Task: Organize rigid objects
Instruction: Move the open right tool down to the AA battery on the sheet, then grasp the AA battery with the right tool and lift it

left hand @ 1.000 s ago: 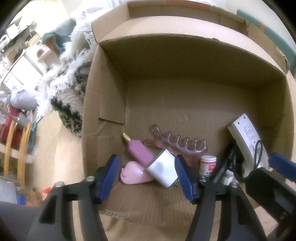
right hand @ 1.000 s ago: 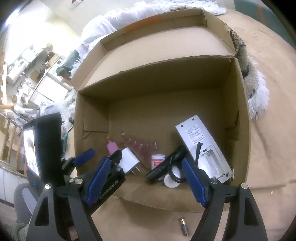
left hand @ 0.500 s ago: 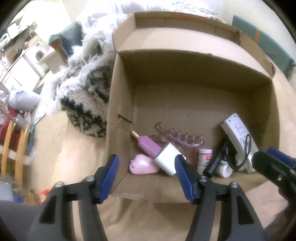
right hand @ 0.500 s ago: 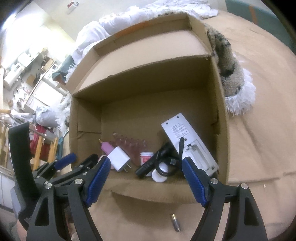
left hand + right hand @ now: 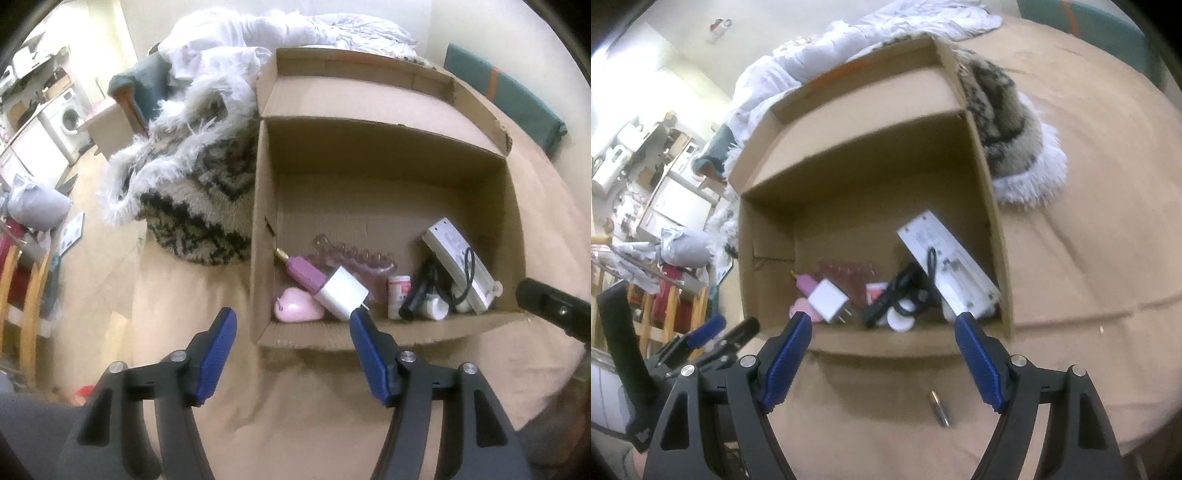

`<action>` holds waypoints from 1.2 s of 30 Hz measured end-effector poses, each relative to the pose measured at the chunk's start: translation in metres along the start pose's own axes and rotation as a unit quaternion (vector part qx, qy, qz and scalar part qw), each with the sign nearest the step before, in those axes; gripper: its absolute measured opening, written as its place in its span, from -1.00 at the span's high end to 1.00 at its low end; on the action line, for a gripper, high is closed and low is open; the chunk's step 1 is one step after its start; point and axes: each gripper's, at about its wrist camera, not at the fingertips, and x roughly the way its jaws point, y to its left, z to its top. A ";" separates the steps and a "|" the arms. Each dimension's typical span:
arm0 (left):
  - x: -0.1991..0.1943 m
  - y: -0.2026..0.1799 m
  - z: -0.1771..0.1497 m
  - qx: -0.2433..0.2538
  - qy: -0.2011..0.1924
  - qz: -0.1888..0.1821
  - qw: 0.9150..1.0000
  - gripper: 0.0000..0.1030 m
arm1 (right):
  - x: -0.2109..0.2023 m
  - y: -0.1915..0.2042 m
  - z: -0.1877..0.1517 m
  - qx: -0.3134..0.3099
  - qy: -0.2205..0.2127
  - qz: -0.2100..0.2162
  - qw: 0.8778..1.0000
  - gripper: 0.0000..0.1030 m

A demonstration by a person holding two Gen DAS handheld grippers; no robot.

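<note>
An open cardboard box (image 5: pixel 262 229) holds a white charger (image 5: pixel 341 293), pink comb (image 5: pixel 354 258) and white remote (image 5: pixel 458 266); a small battery (image 5: pixel 939 408) lies outside, near.

No legible text in either view. White flat device (image 5: pixel 460 264) in the cardboard box (image 5: pixel 369 144) has a label panel with rows of small dark print, too blurred to read; same panel in the right wrist view (image 5: pixel 923 236), also unreadable. Small white jar (image 5: pixel 399 291) carries a red label with tiny marks, characters cannot be made out. No print visible on the white charger (image 5: pixel 341 293). Box flaps show no printing, only an orange strip along the far edge. No brands, numbers or signs legible anywhere else.
</note>
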 end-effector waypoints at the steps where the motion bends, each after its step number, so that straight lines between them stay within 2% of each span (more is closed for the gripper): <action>1: -0.001 0.003 -0.003 -0.003 0.000 -0.004 1.000 -0.18 | -0.001 0.000 -0.004 0.000 0.002 -0.003 1.000 -0.64; 11: 0.002 0.020 -0.031 -0.019 -0.001 -0.025 0.999 -0.18 | -0.012 0.001 -0.035 -0.026 0.005 -0.022 0.999 -0.64; 15: 0.011 0.024 -0.038 -0.030 0.009 -0.037 0.999 -0.18 | -0.005 -0.011 -0.044 -0.026 0.008 -0.032 0.999 -0.64; 17: 0.015 0.025 -0.039 -0.035 0.016 -0.038 0.999 -0.18 | 0.001 -0.021 -0.047 -0.012 0.013 -0.023 1.000 -0.64; 19: 0.015 0.025 -0.040 -0.040 0.017 -0.039 0.998 -0.18 | 0.007 -0.033 -0.052 0.008 0.026 -0.013 1.000 -0.64; 23: 0.017 0.024 -0.040 -0.042 0.025 -0.045 0.998 -0.20 | 0.019 -0.052 -0.055 0.038 0.052 -0.030 0.997 -0.64; 28: 0.022 0.021 -0.041 -0.044 0.038 -0.049 0.997 -0.22 | 0.042 -0.053 -0.063 0.028 0.095 -0.047 0.994 -0.63; 31: 0.024 0.019 -0.041 -0.044 0.042 -0.049 0.997 -0.22 | 0.059 -0.038 -0.069 -0.014 0.119 -0.056 0.991 -0.33; 33: 0.024 0.019 -0.041 -0.045 0.044 -0.053 0.997 -0.22 | 0.072 -0.029 -0.072 -0.040 0.138 -0.063 0.988 0.12; 36: 0.025 0.018 -0.041 -0.043 0.046 -0.054 0.997 -0.22 | 0.091 -0.021 -0.080 -0.068 0.167 -0.082 0.980 0.27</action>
